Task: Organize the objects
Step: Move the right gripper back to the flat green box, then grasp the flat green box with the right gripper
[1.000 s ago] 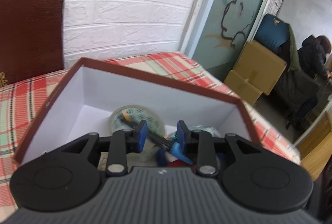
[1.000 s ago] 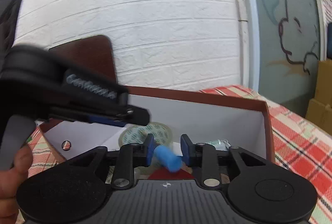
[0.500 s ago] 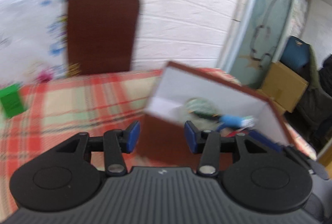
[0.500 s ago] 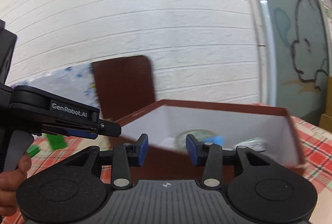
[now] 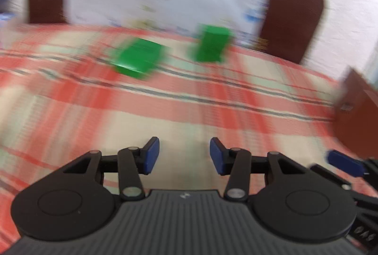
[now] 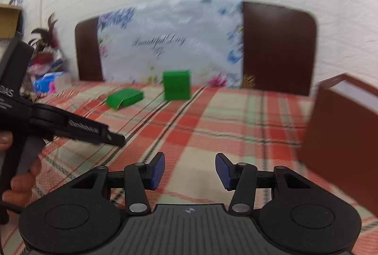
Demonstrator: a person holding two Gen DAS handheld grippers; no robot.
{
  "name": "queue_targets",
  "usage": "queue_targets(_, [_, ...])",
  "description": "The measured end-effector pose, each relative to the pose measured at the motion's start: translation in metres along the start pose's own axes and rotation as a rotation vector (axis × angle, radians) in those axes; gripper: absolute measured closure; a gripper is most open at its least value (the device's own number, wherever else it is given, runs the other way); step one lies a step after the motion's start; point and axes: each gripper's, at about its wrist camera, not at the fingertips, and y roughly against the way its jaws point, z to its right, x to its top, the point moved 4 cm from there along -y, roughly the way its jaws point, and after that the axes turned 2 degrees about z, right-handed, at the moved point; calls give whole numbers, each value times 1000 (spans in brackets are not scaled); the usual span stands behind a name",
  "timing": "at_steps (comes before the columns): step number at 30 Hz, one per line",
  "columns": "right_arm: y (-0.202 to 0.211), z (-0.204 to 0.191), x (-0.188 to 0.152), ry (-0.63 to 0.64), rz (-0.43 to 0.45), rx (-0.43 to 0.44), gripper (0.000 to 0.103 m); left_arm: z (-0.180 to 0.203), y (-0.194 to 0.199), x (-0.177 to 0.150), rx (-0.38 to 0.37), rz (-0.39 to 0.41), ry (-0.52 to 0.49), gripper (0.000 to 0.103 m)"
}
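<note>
Both grippers have swung away from the box (image 6: pixel 340 137), now off to their right, jaws parted and empty. Ahead of the left gripper (image 5: pixel 184 155) and right gripper (image 6: pixel 190 171) sit two green blocks (image 6: pixel 124 98) (image 6: pixel 176 85); a square, centred approach should seat each cleanly.
</note>
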Motion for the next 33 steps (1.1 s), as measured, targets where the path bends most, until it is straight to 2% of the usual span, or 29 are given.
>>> queue_targets(5, [-52,-31,15,-28,-80,117,53,-84,-1,6,185,114,88,53])
queue_targets(8, [-85,-46,34,-89,-86,164,39,-115,7,6,126,185,255,53])
queue_targets(10, [-111,-61,52,-115,-69,161,24,-117,9,5,117,208,270,53])
queue_targets(12, [-137,-76,69,-142,-57,156,18,-115,10,6,118,222,264,52])
queue_targets(14, [-162,-87,82,-171,-53,132,16,-118,9,7,98,235,284,47])
queue_targets(20, [-218,-107,87,-197,-108,54,13,-124,9,3,62,258,334,46])
queue_targets(21, [-220,-108,87,-177,-103,45,15,-123,9,3,60,260,334,46])
queue_targets(22, [-221,-109,86,-151,-105,39,26,-123,9,3,58,262,334,45])
queue_targets(25, [-214,-112,85,-71,-101,56,32,-124,9,3,58,262,335,44])
queue_targets(29, [-186,-97,74,-55,-109,78,33,-123,8,4,61,255,327,44])
queue_targets(33, [-130,-59,47,-85,-123,77,32,-120,7,4,66,241,304,41])
